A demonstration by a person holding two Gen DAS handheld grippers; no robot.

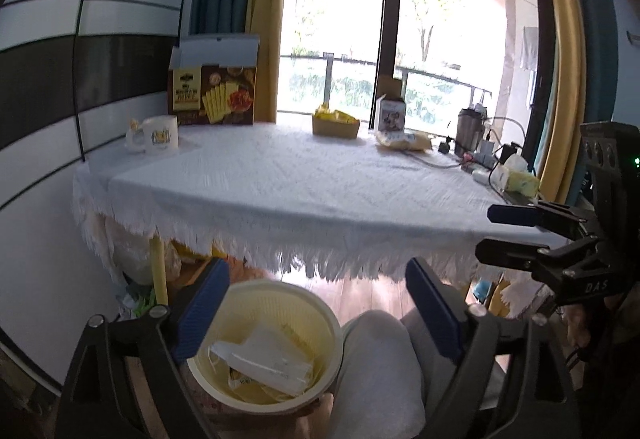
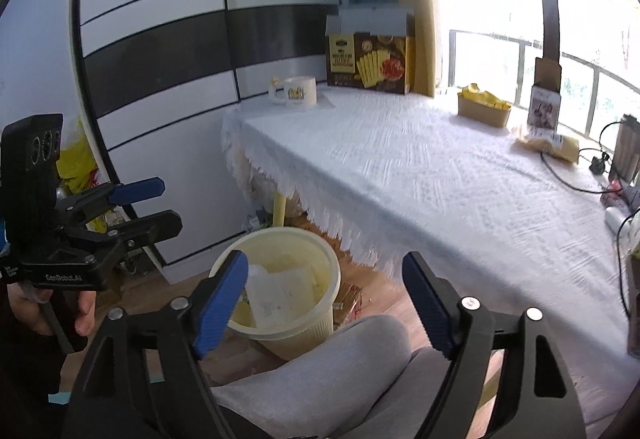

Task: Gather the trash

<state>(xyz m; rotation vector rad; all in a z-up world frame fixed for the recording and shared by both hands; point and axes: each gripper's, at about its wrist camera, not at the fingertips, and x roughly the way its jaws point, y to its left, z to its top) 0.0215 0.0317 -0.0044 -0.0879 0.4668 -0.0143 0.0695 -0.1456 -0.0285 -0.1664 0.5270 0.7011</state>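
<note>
A pale yellow trash bin (image 1: 332, 323) stands on the wood floor below the table's near edge; it also shows in the right wrist view (image 2: 320, 303). White paper trash (image 1: 264, 359) lies inside it (image 2: 280, 291). My left gripper (image 1: 316, 303) is open and empty, just above the bin. My right gripper (image 2: 324, 299) is open and empty, above the bin and the person's grey-clad knee (image 2: 340, 367). Each gripper appears in the other's view: the right one (image 1: 486, 233) at the right, the left one (image 2: 170, 205) at the left, both with jaws apart.
A table with a white fringed cloth (image 1: 304, 183) holds a brown biscuit box (image 1: 214, 95), a mug (image 1: 160, 135), a cardboard tray of yellow packets (image 1: 336, 123), a small carton (image 1: 392, 115), a yellow bag (image 1: 404, 141), a flask (image 1: 470, 127) and cables (image 2: 576, 175). Bags sit under the table.
</note>
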